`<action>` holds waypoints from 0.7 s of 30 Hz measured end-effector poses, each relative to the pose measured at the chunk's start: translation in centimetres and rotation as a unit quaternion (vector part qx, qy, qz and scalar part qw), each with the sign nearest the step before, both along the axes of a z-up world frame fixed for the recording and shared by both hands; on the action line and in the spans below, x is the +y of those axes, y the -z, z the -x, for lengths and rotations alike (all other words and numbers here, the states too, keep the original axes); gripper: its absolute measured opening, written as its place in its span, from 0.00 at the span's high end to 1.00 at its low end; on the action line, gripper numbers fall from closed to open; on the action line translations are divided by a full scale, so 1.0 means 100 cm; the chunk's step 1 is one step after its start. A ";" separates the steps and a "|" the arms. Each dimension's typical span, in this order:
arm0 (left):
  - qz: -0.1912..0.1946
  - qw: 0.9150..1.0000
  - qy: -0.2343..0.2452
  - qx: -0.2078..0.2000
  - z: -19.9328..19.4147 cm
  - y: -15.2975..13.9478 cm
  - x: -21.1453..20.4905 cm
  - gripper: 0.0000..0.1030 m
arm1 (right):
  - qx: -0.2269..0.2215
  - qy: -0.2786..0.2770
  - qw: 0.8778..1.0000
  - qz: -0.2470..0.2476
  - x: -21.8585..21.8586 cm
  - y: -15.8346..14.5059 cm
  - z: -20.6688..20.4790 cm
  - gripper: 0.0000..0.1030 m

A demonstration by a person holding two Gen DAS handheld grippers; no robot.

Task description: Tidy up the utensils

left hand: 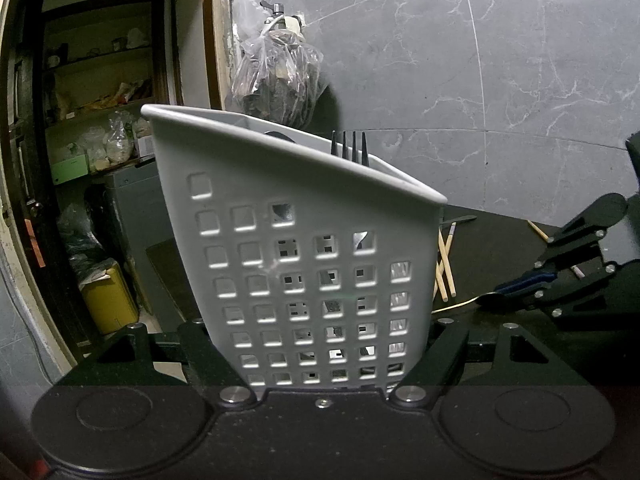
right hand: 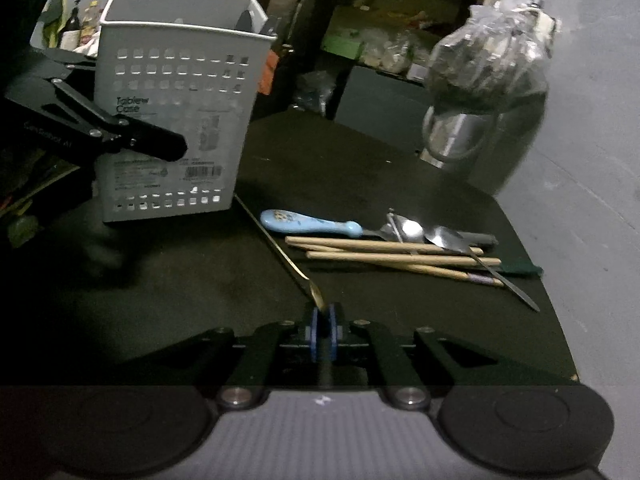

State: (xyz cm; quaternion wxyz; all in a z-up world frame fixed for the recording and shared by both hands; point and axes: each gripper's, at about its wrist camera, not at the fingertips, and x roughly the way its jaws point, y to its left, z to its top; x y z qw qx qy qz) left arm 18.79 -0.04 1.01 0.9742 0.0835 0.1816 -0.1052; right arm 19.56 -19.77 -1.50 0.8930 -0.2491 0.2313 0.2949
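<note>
**Utensil sorting, mid-grab**

Left gripper (left hand: pixel 320 360) clamped on both sides of the white perforated plastic utensil caddy (left hand: pixel 296 248), low on its walls, caddy tilted in the left wrist view. Black fork tines (left hand: pixel 349 147) poking above the rim, plus something dark and rounded further back, too hidden to name.

Right gripper (right hand: pixel 324 334) pressed nearly together, blue pads (right hand: pixel 315 334) pinching the bowl end of a thin gold-coloured long-handled spoon (right hand: pixel 280 252). Handle stretched away across the black tabletop (right hand: pixel 168 280) toward the caddy's base. Whether lifted or dragging, couldn't tell.

Rest of the pile sat just right of that handle: a spoon with a light blue floral ceramic handle (right hand: pixel 312 222), pale wooden chopsticks (right hand: pixel 392 256) lying beside and partly under it, a steel spoon (right hand: pixel 444 236) across them, and a slim steel knife (right hand: pixel 508 286) angled toward the table's edge. All loose on the table, well apart from the caddy.

Behind, a clear plastic bag of dark stuff (right hand: pixel 488 64) hung against the grey marble-look wall (left hand: pixel 480 60), above a shiny steel pot (right hand: pixel 456 140).
</note>
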 end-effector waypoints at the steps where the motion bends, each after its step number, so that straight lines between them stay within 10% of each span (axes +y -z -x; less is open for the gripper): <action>1: 0.000 1.000 0.000 0.000 0.000 0.000 0.000 0.25 | 0.002 -0.005 1.000 0.002 0.002 0.000 -0.002 0.94; 16: 0.000 1.000 0.000 0.000 0.000 0.000 0.000 0.25 | 0.019 -0.024 0.999 -0.009 0.020 -0.004 -0.020 0.87; 21: 0.000 1.000 0.000 0.000 0.000 0.000 0.000 0.25 | 0.019 -0.014 1.000 -0.012 0.021 -0.005 -0.021 0.98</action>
